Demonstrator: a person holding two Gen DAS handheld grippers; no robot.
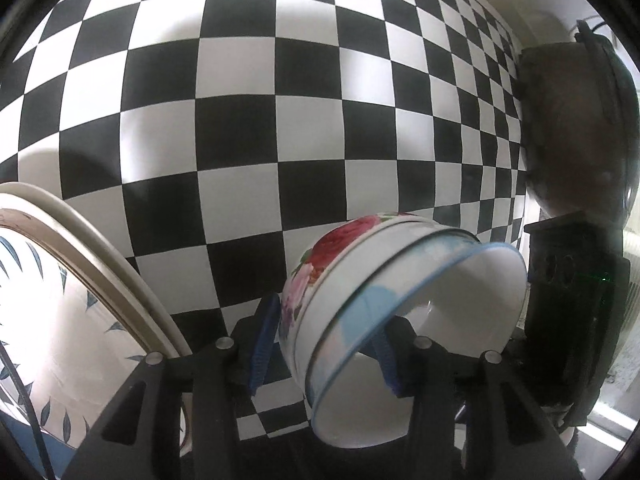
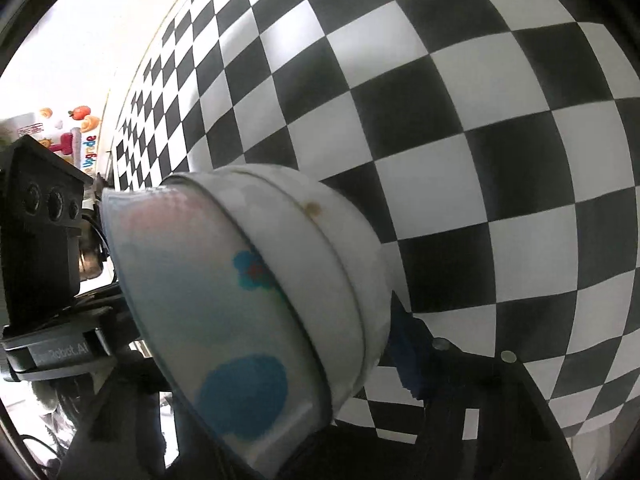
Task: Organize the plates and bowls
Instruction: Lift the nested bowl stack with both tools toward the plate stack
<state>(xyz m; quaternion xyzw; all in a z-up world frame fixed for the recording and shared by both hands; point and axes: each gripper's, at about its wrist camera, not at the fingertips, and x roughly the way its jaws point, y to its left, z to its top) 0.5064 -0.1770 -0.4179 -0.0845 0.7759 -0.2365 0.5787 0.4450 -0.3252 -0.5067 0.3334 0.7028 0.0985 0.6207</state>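
Two nested white bowls are held tilted over the checkered tablecloth (image 1: pixel 240 140). The outer bowl has red and pink roses (image 1: pixel 320 272); the inner bowl has a blue rim (image 1: pixel 420 308). My left gripper (image 1: pixel 324 352) is shut on the bowls' wall, one blue pad outside and one inside. In the right wrist view the same stack (image 2: pixel 256 300) shows blue flower marks, and my right gripper (image 2: pixel 320 364) grips its wall; only the right blue pad (image 2: pixel 404 352) shows.
Plates with a blue leaf pattern (image 1: pixel 60 320) stand on edge at the lower left. The other gripper's black body (image 1: pixel 568 320) is at the right. A dark brown object (image 1: pixel 576 128) sits at the far right. Colourful packaging (image 2: pixel 80 136) lies beyond the table's far edge.
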